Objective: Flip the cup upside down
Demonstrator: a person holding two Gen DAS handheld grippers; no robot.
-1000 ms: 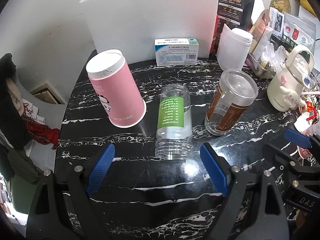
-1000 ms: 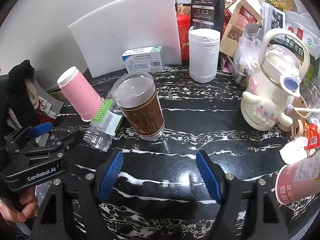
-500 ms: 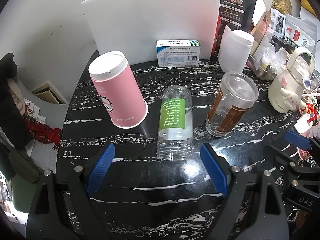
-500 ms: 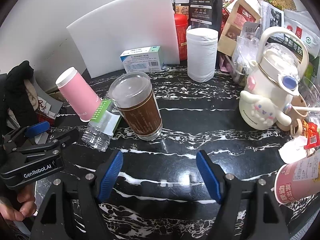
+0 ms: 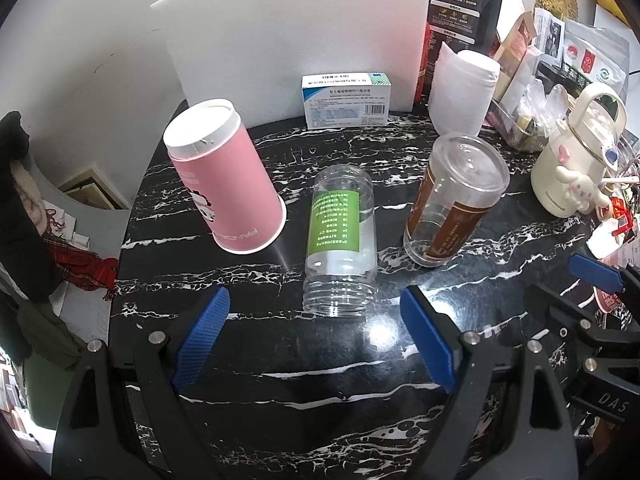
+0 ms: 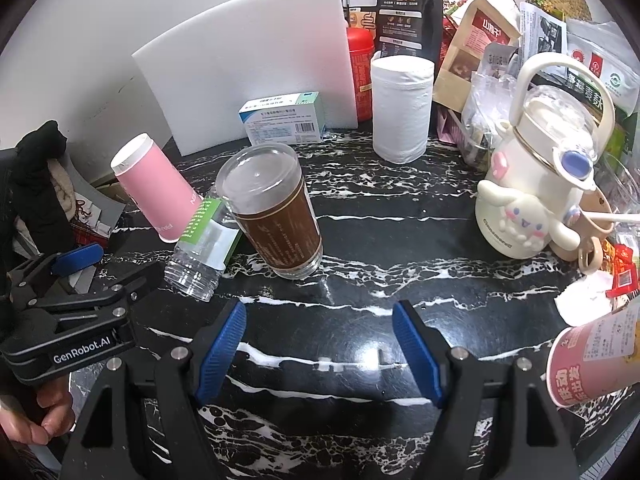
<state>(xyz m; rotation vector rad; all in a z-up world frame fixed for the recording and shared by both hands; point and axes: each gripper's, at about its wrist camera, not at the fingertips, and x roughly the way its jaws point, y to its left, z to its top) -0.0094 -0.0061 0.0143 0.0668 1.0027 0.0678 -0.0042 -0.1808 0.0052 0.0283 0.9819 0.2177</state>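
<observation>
A pink paper cup [image 5: 224, 184] stands rim down on the black marble table [image 5: 320, 372], at the left; it also shows in the right wrist view [image 6: 154, 190]. A clear cup with a brown band [image 5: 454, 200] stands rim down to the right [image 6: 276, 216]. A clear bottle with a green label [image 5: 342, 240] lies on its side between them [image 6: 200, 240]. My left gripper [image 5: 314, 340] is open and empty, just in front of the bottle's mouth. My right gripper [image 6: 318, 354] is open and empty, in front of the brown-banded cup.
A white foam board [image 5: 296, 48], a medicine box [image 5: 346, 100] and a white roll [image 6: 402, 108] stand at the back. A cream kettle [image 6: 536, 184] and packets crowd the right side. Another pink cup [image 6: 596, 360] lies at the right edge.
Both grippers have shifted only slightly; the scene sits a little lower and to the right in the left wrist view. No object has moved.
</observation>
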